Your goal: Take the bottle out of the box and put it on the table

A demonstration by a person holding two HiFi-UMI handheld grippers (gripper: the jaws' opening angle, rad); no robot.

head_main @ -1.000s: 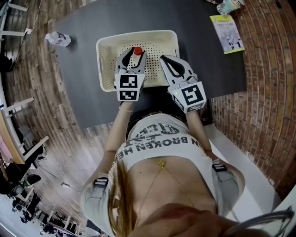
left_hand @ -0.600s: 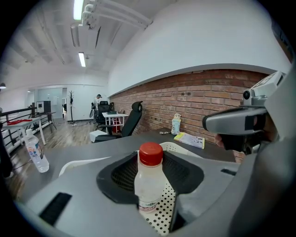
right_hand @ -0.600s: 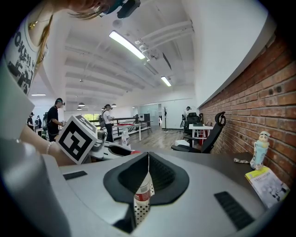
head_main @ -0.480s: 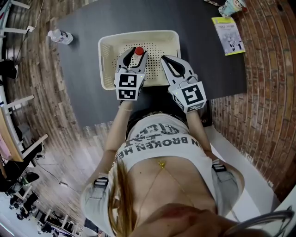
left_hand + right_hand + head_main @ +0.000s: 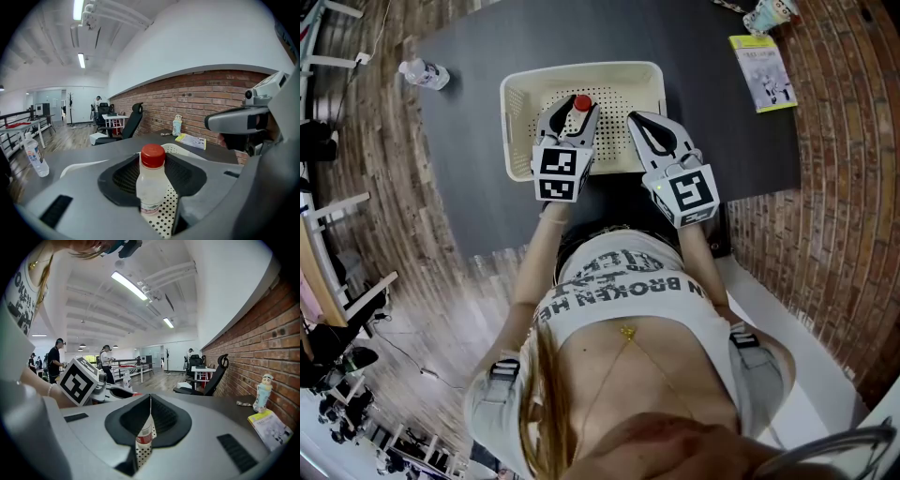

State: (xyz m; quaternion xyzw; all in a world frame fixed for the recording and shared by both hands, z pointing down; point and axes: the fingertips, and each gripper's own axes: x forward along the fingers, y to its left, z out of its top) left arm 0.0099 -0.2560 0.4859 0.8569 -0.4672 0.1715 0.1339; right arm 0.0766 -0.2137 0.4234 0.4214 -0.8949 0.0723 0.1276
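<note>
Left tool (image 5: pixel 578 108) straddles the bottle (image 5: pixel 151 180); nothing is lifted yet.
We see its jaws parted round the red-capped bottle, which stands upright in the box (image 5: pixel 517 103). A sliver of box floor shows beside the bottle, so we judge it not clamped. Right tool (image 5: pixel 150 408) is clenched on nothing, over the box's near edge. Still to do: grip, lift out, set on the surface (image 5: pixel 469 141).

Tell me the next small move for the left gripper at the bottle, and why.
Probably close the left gripper on the bottle. The bottle stands upright in the basket between its open jaws, with perforated basket floor showing beside it, so it does not look gripped yet. Lifting should wait for that.
</note>
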